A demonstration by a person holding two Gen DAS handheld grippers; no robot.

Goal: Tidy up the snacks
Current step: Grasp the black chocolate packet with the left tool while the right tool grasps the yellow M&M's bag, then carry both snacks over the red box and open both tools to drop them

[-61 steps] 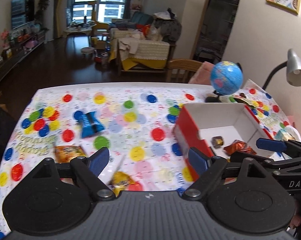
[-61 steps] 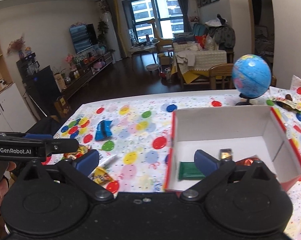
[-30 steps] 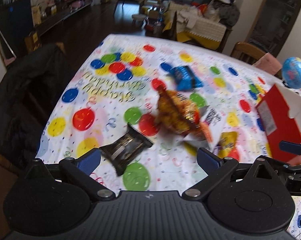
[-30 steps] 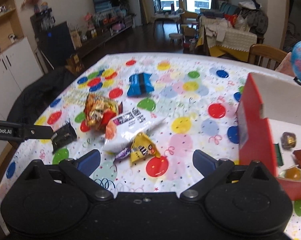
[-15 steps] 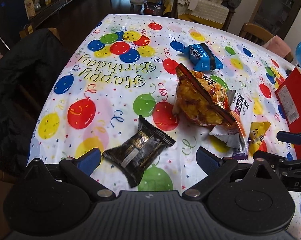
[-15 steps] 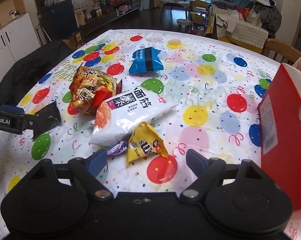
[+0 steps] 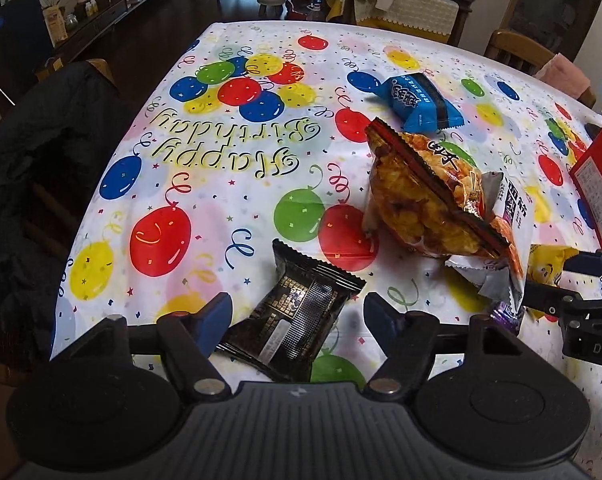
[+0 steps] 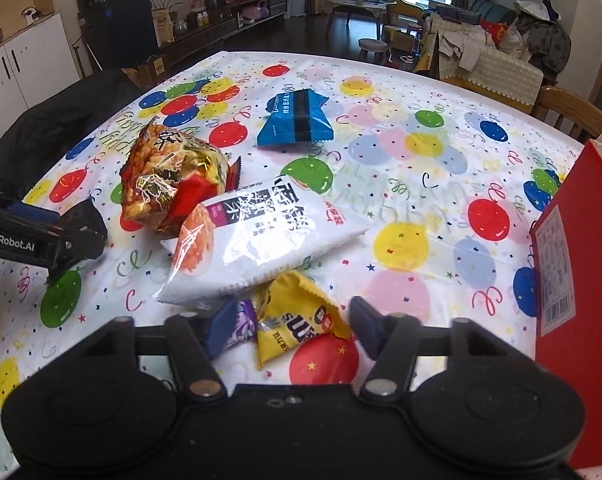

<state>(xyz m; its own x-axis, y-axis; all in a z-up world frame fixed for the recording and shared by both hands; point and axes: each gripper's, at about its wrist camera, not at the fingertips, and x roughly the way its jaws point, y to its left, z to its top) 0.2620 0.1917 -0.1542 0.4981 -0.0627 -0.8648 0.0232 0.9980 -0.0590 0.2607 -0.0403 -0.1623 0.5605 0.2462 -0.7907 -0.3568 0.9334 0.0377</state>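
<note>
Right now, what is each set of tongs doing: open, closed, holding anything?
Left tongs: open, empty, straddling the black snack packet.
Right tongs: open, empty, straddling the yellow candy packet.

"Happy Birthday" on the tablecloth (image 7: 229, 152); "GenRobot.AI" on the left tongs (image 8: 57, 236); "DAS" on the right tongs (image 7: 573, 276).

black packet (image 7: 297, 316) flat | yellow packet (image 8: 297, 324) beside white bag (image 8: 257, 236) | red box (image 8: 573, 280) upright
</note>
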